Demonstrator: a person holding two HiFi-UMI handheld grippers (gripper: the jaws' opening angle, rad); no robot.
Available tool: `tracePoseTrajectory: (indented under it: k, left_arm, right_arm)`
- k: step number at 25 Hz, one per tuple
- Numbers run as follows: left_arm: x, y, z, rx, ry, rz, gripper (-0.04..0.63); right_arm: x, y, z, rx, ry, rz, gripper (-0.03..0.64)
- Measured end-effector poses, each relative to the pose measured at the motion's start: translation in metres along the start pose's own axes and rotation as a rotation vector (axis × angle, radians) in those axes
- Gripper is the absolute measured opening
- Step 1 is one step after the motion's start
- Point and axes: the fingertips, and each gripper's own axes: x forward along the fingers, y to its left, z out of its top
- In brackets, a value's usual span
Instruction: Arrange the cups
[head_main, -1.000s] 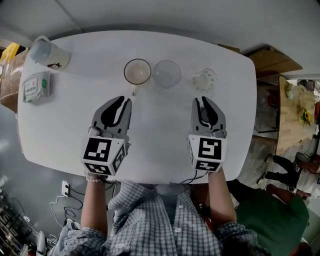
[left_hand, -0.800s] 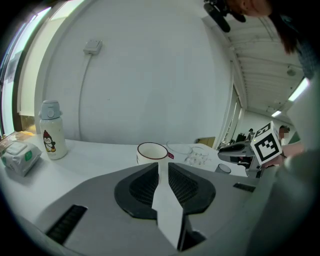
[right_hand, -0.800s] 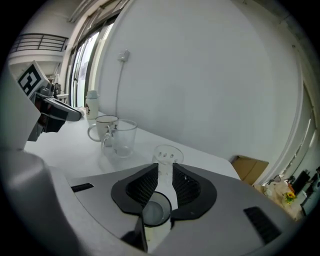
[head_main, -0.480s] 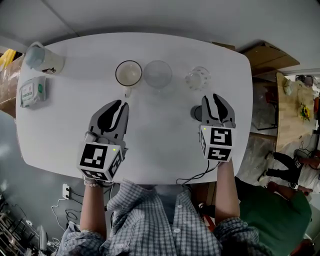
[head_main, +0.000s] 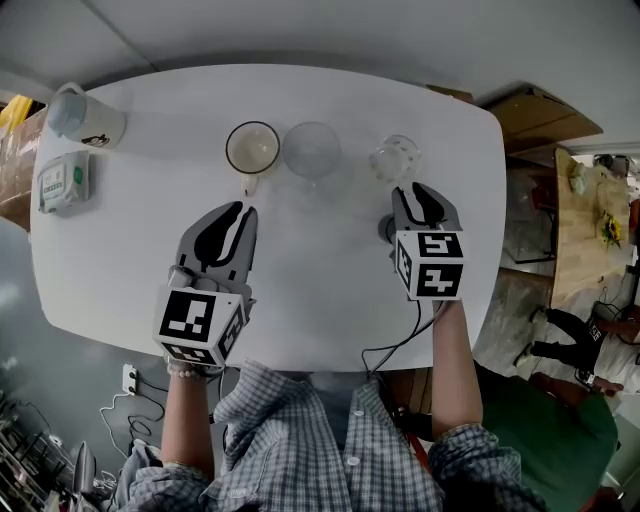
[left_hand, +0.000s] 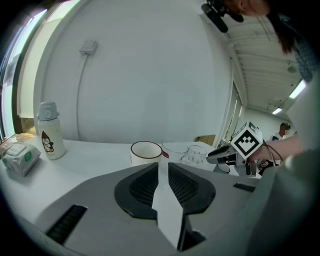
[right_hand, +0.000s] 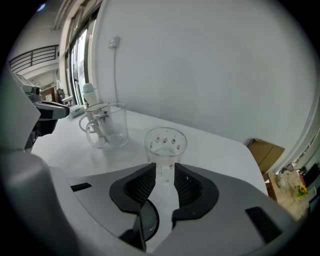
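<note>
A white, round-cornered worktop (head_main: 330, 270) stood over grey floor, with a plain white wall behind it. Along its far side sat a white mug (head_main: 251, 147), a clear glass mug (head_main: 310, 148) and a patterned glass (head_main: 396, 157). The left hand-held gripper (head_main: 238, 208) and the right hand-held gripper (head_main: 420, 188), the latter just before the patterned glass, were each slightly spread and empty.

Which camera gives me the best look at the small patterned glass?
The right gripper view: the patterned glass stands close, straight ahead of the jaws, its printed dots visible. The head view shows it only from above; the left gripper view shows it small and distant.
</note>
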Motion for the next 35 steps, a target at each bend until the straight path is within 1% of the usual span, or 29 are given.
tracePoseTrajectory:
  k: [4, 7, 9, 17, 25, 31, 35]
  left_arm:
    - [0.0, -0.001, 0.002, -0.01, -0.01, 0.001, 0.067]
    - [0.0, -0.002, 0.003, -0.012, -0.013, -0.001, 0.067]
    - [0.0, -0.002, 0.002, -0.013, -0.01, -0.001, 0.067]
    - [0.0, -0.002, 0.001, -0.005, -0.003, -0.007, 0.067]
    - [-0.002, -0.002, 0.0, -0.015, -0.002, -0.012, 0.067]
    - [-0.005, 0.001, -0.001, -0.02, -0.001, -0.013, 0.067]
    - [-0.005, 0.002, -0.001, -0.019, -0.001, -0.015, 0.067]
  right_arm:
    - [0.004, -0.002, -0.004, -0.002, 0.028, -0.018, 0.098]
    - [0.005, 0.0, -0.004, -0.012, 0.039, -0.009, 0.093]
    - [0.006, 0.001, -0.004, -0.016, 0.036, -0.008, 0.061]
    - [0.005, 0.012, -0.003, 0.048, 0.0, 0.014, 0.058]
    - [0.002, 0.028, -0.003, 0.072, -0.004, 0.023, 0.059]
    - [0.0, 0.045, -0.001, 0.108, -0.013, 0.036, 0.059]
    - [0.0, 0.053, -0.002, 0.15, -0.019, 0.026, 0.058]
